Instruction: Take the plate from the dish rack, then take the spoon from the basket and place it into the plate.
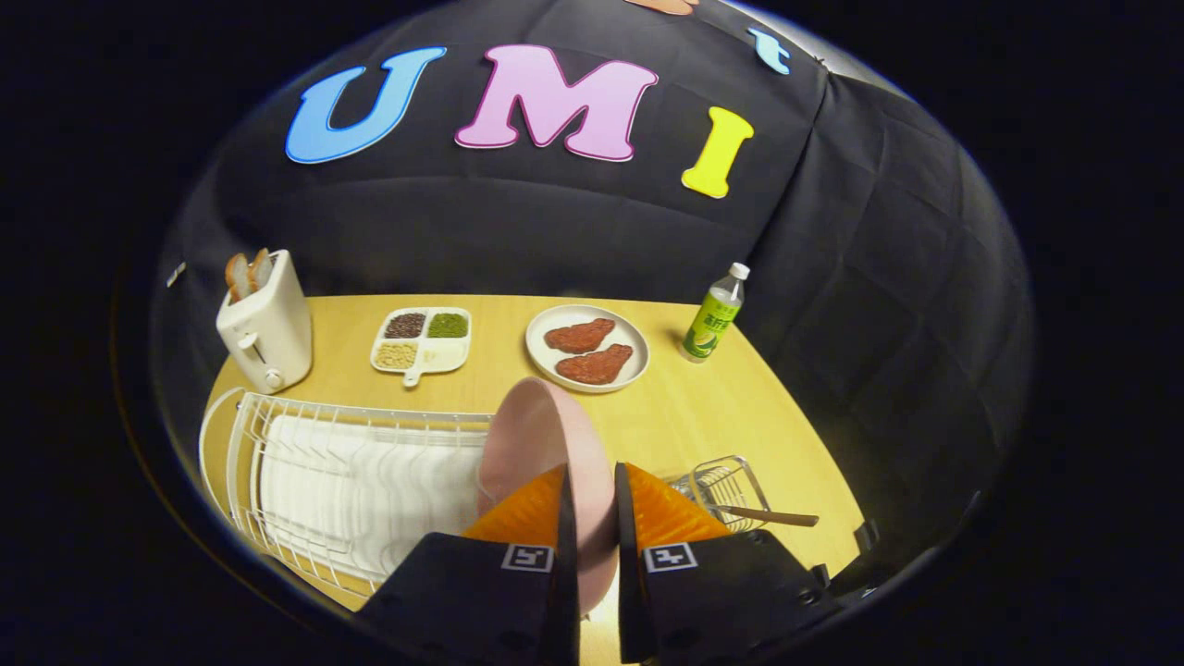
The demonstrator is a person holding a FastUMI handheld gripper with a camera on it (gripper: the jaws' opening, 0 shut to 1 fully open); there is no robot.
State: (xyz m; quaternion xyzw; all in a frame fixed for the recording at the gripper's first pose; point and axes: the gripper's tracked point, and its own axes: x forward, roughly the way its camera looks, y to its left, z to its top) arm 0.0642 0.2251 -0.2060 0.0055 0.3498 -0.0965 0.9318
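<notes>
Gripper view, item list — gripper: both fingers clamped on the rim of the pink plate, which stands on edge between them, at the right end of the white dish rack. Spoon: lying in the wire basket, just right of the fingers. Beyond, on the wooden table — toaster, divided tray, plate of meat, bottle.

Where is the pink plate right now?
The pink plate stands on edge between the gripper fingers, which pinch its rim, beside the white dish rack.
</notes>
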